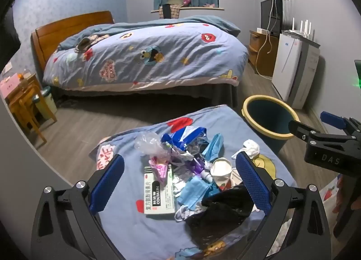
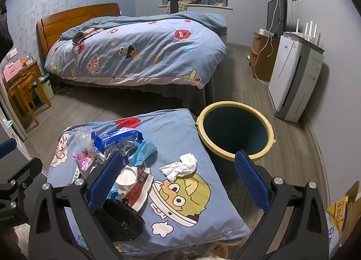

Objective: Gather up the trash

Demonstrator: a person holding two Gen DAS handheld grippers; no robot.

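Observation:
A pile of trash lies on a blue cartoon-print cushion: a green-and-white medicine box, a clear plastic bag, blue face masks, a crumpled white tissue, a paper cup and a black bag. A teal bin with a yellow rim stands on the floor right of the cushion. My left gripper is open above the pile. My right gripper is open above the cushion, near the tissue and the cup.
A bed with a blue quilt fills the far side. A white appliance and a wooden cabinet stand along the right wall. A wooden chair and small table are at the left. Wooden floor lies between.

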